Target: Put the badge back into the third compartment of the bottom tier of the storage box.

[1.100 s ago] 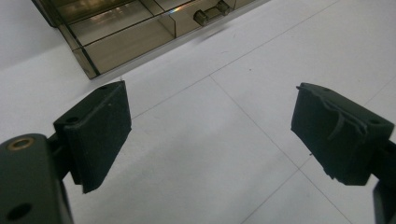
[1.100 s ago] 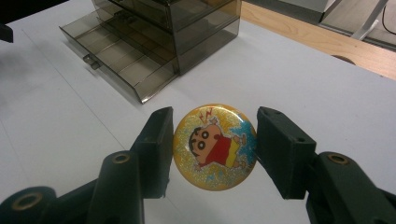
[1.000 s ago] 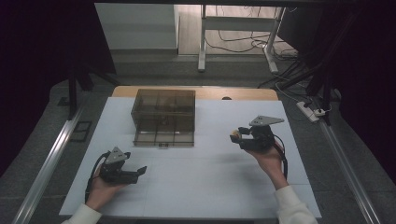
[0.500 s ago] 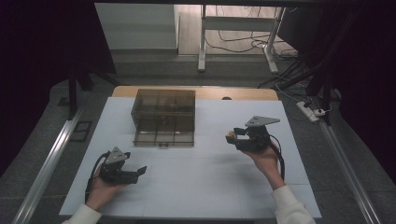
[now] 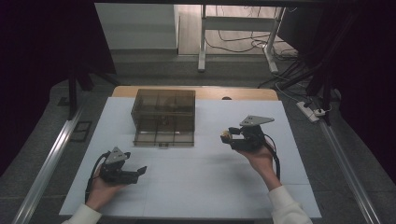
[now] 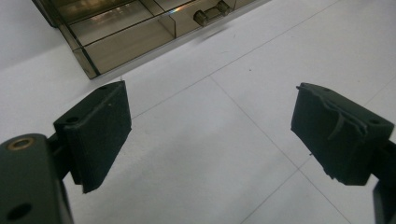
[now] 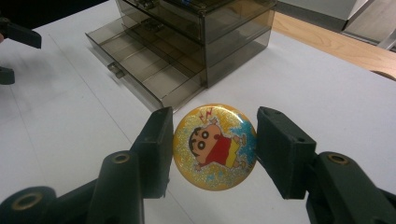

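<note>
Badge (image 7: 214,147) already picked up: our right gripper (image 5: 231,138) clenched on its rim, held above bench right half. Our left gripper (image 5: 140,171) released, empty, near front-left edge. Ahead, drawer cabinet (image 5: 163,116) toward far edge, bottom drawer (image 7: 140,70) pulled out. We judge carry underway; placing in drawer left.

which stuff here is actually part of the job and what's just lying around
Part of the job:
- round cartoon badge, clamped in the right hand-held gripper
- smoky drawer box with its bottom drawer pulled open
- left hand-held gripper, jaws open, nothing between them

Just lying about:
- power strip and cables on the floor beyond the table
</note>
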The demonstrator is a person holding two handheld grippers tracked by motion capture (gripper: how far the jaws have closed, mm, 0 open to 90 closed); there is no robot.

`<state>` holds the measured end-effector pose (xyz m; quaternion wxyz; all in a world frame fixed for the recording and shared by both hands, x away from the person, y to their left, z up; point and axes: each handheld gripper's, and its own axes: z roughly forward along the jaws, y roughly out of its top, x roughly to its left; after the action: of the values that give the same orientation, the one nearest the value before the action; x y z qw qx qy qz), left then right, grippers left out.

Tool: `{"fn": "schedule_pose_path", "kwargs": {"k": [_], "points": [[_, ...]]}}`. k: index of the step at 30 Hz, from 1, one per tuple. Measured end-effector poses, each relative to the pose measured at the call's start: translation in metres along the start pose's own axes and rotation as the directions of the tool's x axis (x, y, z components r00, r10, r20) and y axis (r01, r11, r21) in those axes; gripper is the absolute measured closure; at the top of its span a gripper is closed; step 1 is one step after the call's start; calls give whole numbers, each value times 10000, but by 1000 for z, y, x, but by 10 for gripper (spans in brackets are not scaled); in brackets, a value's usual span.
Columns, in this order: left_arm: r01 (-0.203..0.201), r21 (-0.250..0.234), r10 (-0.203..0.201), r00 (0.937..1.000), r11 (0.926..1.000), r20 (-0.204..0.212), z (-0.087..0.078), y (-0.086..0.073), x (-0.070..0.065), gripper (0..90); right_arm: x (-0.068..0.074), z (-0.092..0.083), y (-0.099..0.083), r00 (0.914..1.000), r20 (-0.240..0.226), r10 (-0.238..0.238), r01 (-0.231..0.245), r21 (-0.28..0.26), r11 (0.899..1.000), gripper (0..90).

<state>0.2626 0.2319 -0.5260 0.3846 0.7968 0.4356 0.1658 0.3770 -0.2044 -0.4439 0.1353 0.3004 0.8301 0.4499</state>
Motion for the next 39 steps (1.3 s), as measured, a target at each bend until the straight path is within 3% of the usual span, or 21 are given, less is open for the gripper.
{"fn": "schedule_pose_path", "kwargs": {"k": [22,39], "points": [[74,-4,-74,10000,10000,-7,0,0,1,121,12,12,7,9993,-128,-351,352,105,9993,472],[45,15,-45,10000,10000,4,1,0,0,121,26,30,17,9971,-479,-588,590,42,9982,473]]}}
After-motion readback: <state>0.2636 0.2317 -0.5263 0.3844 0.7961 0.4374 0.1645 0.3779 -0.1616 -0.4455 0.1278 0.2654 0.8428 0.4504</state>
